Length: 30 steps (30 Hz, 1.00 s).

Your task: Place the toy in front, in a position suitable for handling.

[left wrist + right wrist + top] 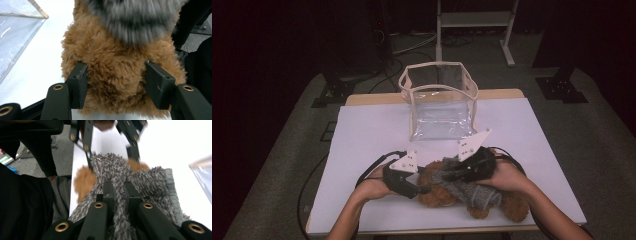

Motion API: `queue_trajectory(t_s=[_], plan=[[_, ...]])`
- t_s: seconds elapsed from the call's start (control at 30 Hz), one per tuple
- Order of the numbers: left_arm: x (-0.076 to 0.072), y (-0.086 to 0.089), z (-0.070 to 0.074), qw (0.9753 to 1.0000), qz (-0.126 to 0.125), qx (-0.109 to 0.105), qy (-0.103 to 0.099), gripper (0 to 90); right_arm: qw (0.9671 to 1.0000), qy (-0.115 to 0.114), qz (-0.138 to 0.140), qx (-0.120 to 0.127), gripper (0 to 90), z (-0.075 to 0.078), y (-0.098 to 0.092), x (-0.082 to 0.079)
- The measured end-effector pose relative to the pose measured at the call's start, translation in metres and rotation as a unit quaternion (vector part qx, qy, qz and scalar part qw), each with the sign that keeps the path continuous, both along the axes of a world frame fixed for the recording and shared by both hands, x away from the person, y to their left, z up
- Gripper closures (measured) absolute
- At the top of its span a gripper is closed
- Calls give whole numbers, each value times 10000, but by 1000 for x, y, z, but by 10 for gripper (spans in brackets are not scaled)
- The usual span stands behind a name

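One brown plush toy, one grey knitted scarf, one clear plastic bag and two sets of tongs, all on one white surface. Plush toy lying flat near the front edge of the surface, slightly right of its middle, long axis running roughly along that edge, from left tongs towards the front right corner; which end is the head, impossible to tell. Scarf draped over the toy's middle, trailing towards the front edge. Left tongs at the toy's left end; in the left gripper view, left tongs clamped on the brown plush toy, jaws pressed into the fur on both sides, grey scarf just beyond. Right tongs above the toy's middle; in the right gripper view, right tongs pinched tight on a fold of the grey scarf. Clear bag standing upright and open-topped near the far edge, well apart from the toy. No readable writing or brand anywhere.
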<state>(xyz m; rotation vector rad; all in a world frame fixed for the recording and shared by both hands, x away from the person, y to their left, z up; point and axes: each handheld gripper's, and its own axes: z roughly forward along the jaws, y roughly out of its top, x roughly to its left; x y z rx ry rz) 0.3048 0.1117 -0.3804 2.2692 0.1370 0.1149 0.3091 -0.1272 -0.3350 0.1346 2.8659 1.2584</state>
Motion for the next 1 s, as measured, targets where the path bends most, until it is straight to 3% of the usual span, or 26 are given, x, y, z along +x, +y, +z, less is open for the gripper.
queue_trajectory(t_s=[0.1,0.2,0.43,0.53,0.67,0.7,0.77,0.83,1.0], plan=[[0,1,-1,10000,-7,-39,10,406,9999,-28,135,-32,821,-1,22,1],[0,3,-4,10000,27,-38,24,406,9997,-32,210,-145,821,-5,31,5],[-3,2,-2,10000,26,36,-30,401,9992,-64,-341,-206,821,4,-7,23],[-1,5,7,9999,58,66,-83,370,9986,52,-481,-206,821,0,-21,25],[1,0,22,9996,24,-251,-85,362,9993,184,-322,-108,821,-8,-19,16],[1,-3,22,9997,-14,-229,-56,362,9994,201,-276,-81,821,-8,-17,13],[1,-14,18,9999,-146,10,-7,365,9997,159,-164,-94,819,-8,-15,8],[0,-19,12,9998,-170,53,49,368,9997,122,-191,-104,820,-5,-18,7],[-2,-15,8,9998,-120,132,34,396,9987,87,-507,15,820,2,-48,13]])
